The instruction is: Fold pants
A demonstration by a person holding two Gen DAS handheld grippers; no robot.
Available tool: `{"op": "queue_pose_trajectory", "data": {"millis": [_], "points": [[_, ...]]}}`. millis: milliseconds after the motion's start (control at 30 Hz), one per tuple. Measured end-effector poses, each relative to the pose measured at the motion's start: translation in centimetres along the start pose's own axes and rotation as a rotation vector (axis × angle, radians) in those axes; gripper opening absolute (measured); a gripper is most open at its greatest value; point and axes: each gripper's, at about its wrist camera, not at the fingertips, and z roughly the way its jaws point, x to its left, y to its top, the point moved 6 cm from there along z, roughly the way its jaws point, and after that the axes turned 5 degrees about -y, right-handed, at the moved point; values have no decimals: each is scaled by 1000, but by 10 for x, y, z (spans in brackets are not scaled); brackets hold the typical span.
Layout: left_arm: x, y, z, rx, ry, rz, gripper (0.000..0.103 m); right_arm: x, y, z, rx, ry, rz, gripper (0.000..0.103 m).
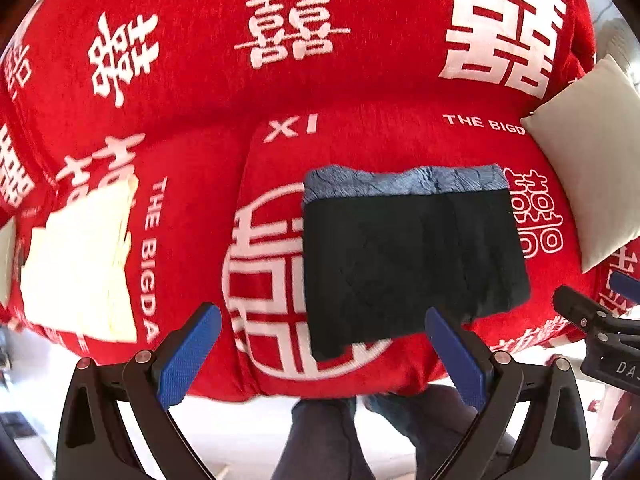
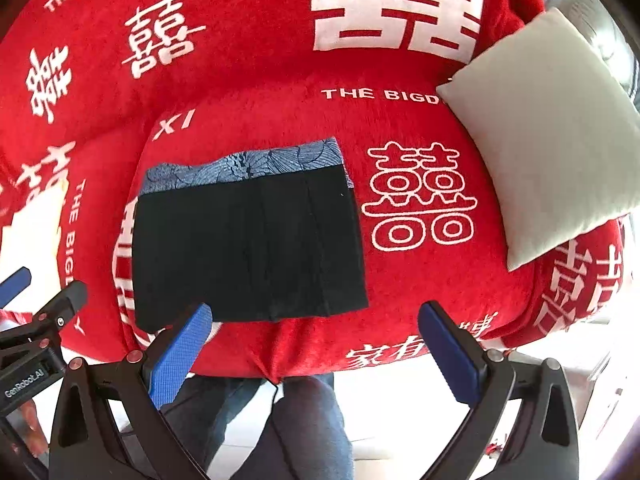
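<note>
The pants (image 1: 412, 260) (image 2: 250, 248) lie folded flat on the seat of a sofa (image 1: 240, 92) (image 2: 248, 80), forming a compact rectangle whose long axis runs left to right, parallel to the seat's front edge. The upper layer is plain black cloth, smooth, with faint vertical seam lines visible in the right wrist view. A strip of grey-blue fabric (image 1: 400, 180) (image 2: 248, 162) with a fine leaf-like line pattern shows along the far long edge, toward the backrest. The near long edge sits just behind the seat's front edge; its near-left corner hangs slightly lower in the left wrist view. The sofa cover is red plush with white printed characters and lettering. A pale, square cushion (image 1: 588, 160) (image 2: 548, 132) leans at the right end of the seat, well apart from the pants. A cream-yellow folded cloth (image 1: 80, 264) (image 2: 32, 240) lies on the seat to the left. The left gripper (image 1: 324, 352) (image 2: 24, 292) hovers in front of the pants' near-left part, fingers spread wide, holding nothing. The right gripper (image 2: 316, 352) (image 1: 592, 300) hovers in front of the near-right part, fingers likewise spread wide and empty. Both carry blue textured pads (image 1: 188, 356) (image 2: 180, 356) on black frames.
</note>
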Motion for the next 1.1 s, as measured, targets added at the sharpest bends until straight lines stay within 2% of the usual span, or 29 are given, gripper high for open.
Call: {"op": "queue_pose_trajectory", "data": {"millis": [233,533,1100], "points": [[-21,-14,-8,17,22,-12,102,-11,-3,-1,10,53,-32,103],[-30,-22,-17,18,52,-30,102,-19,-9,-7,5,88,-51,103],[-41,-25,-26,13,84,-13,102,-23,-18,-16,-10,92,-75,103]]}}
